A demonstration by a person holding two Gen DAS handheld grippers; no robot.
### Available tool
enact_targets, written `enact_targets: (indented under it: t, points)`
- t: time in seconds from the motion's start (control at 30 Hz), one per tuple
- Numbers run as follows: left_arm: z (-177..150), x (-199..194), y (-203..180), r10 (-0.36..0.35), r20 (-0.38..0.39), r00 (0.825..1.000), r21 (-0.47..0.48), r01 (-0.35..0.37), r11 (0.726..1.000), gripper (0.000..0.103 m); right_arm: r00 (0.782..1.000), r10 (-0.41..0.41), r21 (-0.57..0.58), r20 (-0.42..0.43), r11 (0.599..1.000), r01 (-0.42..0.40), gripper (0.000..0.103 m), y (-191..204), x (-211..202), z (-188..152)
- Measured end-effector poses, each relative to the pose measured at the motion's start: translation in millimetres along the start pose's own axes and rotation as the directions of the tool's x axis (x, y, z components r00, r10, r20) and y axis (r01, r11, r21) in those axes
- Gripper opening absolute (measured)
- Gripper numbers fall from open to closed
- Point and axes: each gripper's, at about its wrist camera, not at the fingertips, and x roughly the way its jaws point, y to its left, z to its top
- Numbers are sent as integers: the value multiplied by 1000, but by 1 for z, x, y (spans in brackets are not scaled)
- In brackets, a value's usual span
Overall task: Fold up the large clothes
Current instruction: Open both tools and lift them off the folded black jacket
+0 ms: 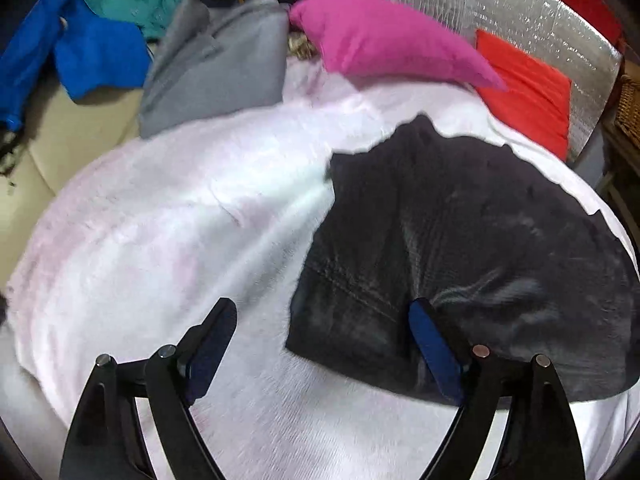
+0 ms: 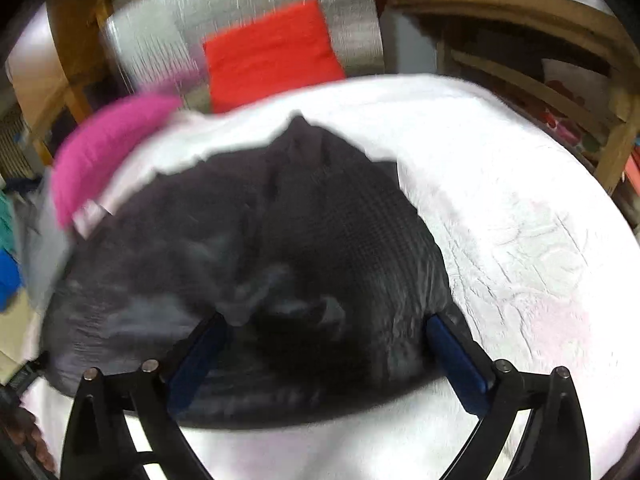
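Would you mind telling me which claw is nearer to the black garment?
Right. The right claw hangs open directly over the black garment; the left claw hangs open at its edge, one finger over the white blanket.

A folded garment [image 1: 460, 240] lies on the blanket [image 1: 180, 220], right of centre. Beyond it sit a pillow [image 1: 384, 40] and cushion [image 1: 528, 92]; more clothes [image 1: 216, 68] are piled far left.
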Motion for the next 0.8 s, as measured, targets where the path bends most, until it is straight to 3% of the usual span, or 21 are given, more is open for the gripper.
enact_targets:
  t: [0.13,0.27,0.47,0.7,0.8]
  points:
    - [-12,-30,-9,-10,37,999,72,7,997,89,999,24,-27,28,999,-23,101,6,-31,-16]
    - [-26,-42,-23,-30,30,999,104,27,994,89,1000,2,-100,19,995,0,101,22,-36,-21]
    - [-33,-45,-34,-37,23,999,133,34,990,89,1000,-7,-157,-3,988,6,101,49,-15,-20]
    - [-31,-35,-31,-20,2,1000,132,19,991,89,991,-93,-199,-93,977,73,102,53,29,-23]
    - [-28,-37,-24,-29,6,1000,124,28,992,89,997,-44,-173,-71,984,31,102,49,11,-16]
